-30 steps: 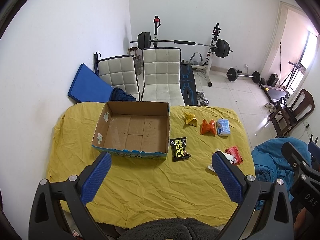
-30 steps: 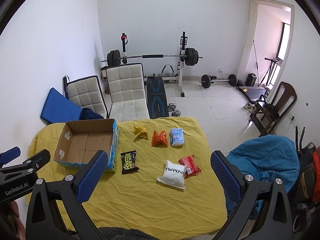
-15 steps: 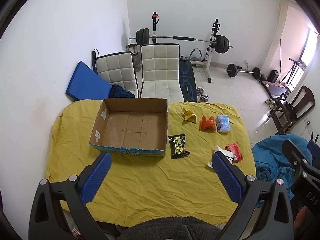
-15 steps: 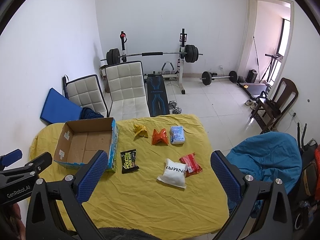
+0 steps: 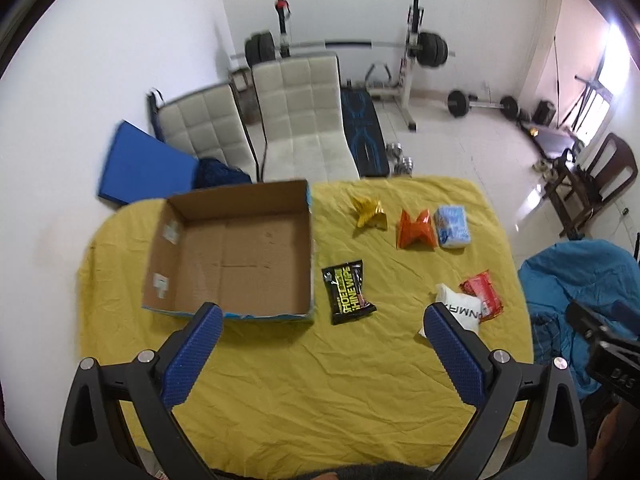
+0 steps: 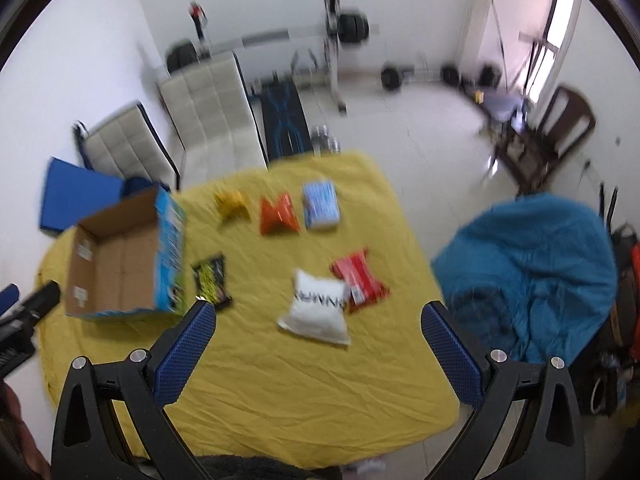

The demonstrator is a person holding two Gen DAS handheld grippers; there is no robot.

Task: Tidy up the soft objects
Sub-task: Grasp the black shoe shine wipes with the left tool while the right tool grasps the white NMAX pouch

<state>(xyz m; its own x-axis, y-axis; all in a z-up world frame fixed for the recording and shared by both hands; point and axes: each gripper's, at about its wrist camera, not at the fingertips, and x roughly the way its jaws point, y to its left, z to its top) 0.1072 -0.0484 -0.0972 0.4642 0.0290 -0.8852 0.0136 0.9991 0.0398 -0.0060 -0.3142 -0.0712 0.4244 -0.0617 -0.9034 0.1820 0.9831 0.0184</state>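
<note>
- A room in a home, used as a gym, is shown.
- A loaded barbell on a white rack (image 5: 416, 52) is seen against the white wall.
- Two cream padded chairs (image 5: 304, 120) and a dark wooden chair (image 5: 592, 184) are placed on the pale tiled floor (image 5: 472, 148).

- The left gripper (image 5: 320, 322) is held wide open above the yellow cloth (image 5: 304, 392).
- A cardboard box (image 5: 230, 250) and black packet (image 5: 347, 297) are seen side by side.

You've got the box (image 5: 236, 248) at table (image 5: 300, 400) left; wipes packet (image 5: 348, 292) just beside its right wall, three packets further back, two right.
</note>
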